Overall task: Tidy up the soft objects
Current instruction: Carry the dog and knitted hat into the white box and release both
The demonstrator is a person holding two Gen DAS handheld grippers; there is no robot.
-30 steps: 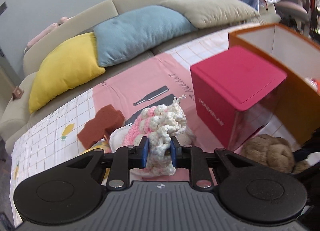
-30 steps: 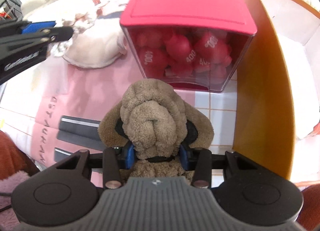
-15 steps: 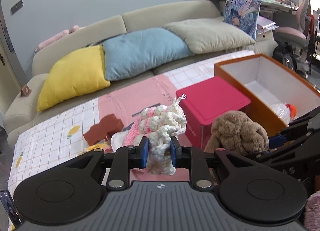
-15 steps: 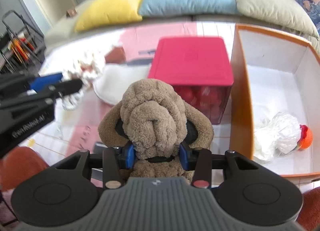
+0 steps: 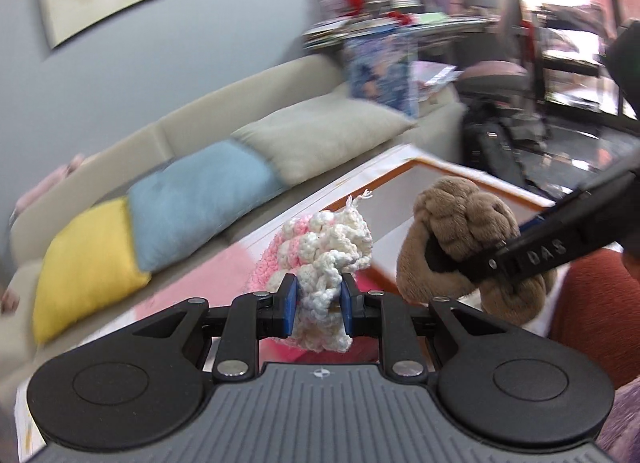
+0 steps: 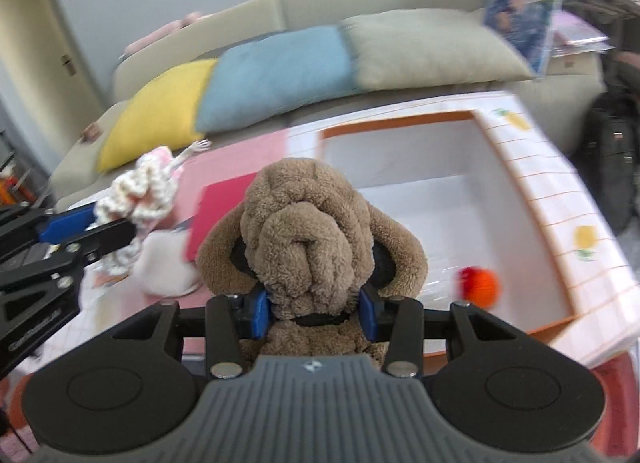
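The left gripper [image 5: 318, 305] is gripping a pink-and-white crocheted toy [image 5: 326, 251] between its blue fingers [image 5: 289, 309]. The fingers are standing narrowly apart and pressing into the yarn, and the toy is hanging in the air above the pink cloth [image 6: 244, 151] that is covering the middle of the counter [image 6: 560, 199]. In the right wrist view the same toy is showing at the left, off the counter surface, with a white plush piece [image 6: 166, 267] lying on the cloth just beneath it.

Next to the right, a red lidded box [image 6: 218, 211] is sitting on the pink cloth, partly hidden behind the brown plush dog [image 6: 308, 239].

The right gripper [image 6: 314, 313] is clamping the plush dog at the neck, its fingers [image 6: 258, 311] standing moderately apart and squeezing the fur on both sides. The dog is being held in the air, just beside the crocheted toy.

Beyond it, an orange-rimmed white bin [image 6: 516, 191] is standing at the counter's right edge, with an orange-and-red ball [image 6: 482, 287] lying inside near its front wall.
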